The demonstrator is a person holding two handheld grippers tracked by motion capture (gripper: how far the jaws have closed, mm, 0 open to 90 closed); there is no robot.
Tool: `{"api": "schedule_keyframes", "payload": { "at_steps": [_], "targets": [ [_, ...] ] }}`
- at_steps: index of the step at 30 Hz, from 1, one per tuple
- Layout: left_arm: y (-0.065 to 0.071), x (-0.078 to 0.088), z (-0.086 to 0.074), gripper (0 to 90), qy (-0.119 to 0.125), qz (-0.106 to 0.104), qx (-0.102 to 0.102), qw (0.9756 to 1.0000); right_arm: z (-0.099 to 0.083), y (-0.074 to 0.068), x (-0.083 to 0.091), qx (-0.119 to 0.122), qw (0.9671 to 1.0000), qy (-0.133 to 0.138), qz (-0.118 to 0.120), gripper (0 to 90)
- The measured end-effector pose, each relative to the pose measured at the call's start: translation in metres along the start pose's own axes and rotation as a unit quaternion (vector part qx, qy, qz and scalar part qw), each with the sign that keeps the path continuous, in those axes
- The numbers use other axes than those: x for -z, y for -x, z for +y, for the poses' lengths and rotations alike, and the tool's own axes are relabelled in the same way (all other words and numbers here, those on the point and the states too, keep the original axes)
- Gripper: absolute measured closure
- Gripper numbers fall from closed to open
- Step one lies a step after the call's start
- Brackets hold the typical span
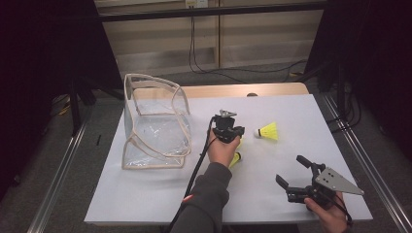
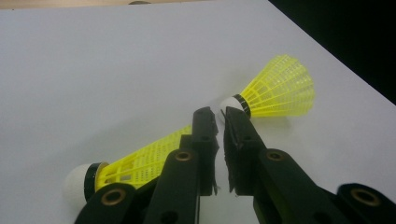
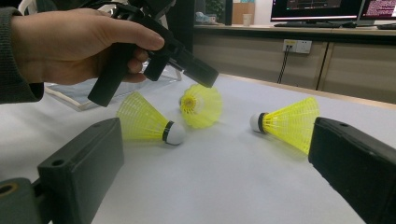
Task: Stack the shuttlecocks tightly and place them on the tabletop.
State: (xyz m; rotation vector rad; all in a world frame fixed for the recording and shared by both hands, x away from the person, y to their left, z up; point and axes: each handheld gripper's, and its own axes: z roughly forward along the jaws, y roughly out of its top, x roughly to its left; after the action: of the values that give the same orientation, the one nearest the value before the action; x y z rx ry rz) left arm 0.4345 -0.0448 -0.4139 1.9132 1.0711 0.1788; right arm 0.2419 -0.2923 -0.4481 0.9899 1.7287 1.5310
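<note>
At the bottom right of the high view, nearest the person, the right gripper [image 1: 291, 173] rests low over the white table [image 1: 145, 194], its jaws spread wide with nothing between them; in its own view the two black jaws sit at the lower left and lower right corners with bare tabletop between. Farther in, at the middle of the high view, the left hand [image 1: 222, 149] holds the left gripper [image 1: 232, 132] above the shuttlecocks. In the left gripper view its jaws stand almost together with a thin gap and nothing pinched, tips pointing toward the white cork of the far shuttlecock [image 2: 275, 91] at upper right. A second yellow shuttlecock [image 2: 135, 163] lies on its side at lower left of that view, partly hidden behind the jaws. The right gripper view shows three on the table: one lying at centre left [image 3: 147, 122], one with its open skirt turned toward the camera under the left gripper's tip [image 3: 201, 105], one at right [image 3: 287, 120]. Beyond them, at the left of the high view, a clear plastic bag [image 1: 154, 121] with pale trim stands open on the table, well apart from the shuttlecocks.
</note>
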Motion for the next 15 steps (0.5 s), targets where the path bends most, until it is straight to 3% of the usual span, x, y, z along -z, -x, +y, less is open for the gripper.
{"api": "schedule_keyframes", "payload": {
  "at_steps": [8,15],
  "targets": [
    [-0.0023,0.0041,0.0028,75.8,0.019,-0.002,-0.007,0.9998,-0.0001,0.0005,0.0001,0.0,1.0,0.0,0.0,2.8],
    [-0.0048,0.0048,0.0033,73.4,0.017,0.001,-0.007,0.9998,0.0,0.0001,-0.0001,0.0,1.0,0.0,0.001,2.8]
  ]
}}
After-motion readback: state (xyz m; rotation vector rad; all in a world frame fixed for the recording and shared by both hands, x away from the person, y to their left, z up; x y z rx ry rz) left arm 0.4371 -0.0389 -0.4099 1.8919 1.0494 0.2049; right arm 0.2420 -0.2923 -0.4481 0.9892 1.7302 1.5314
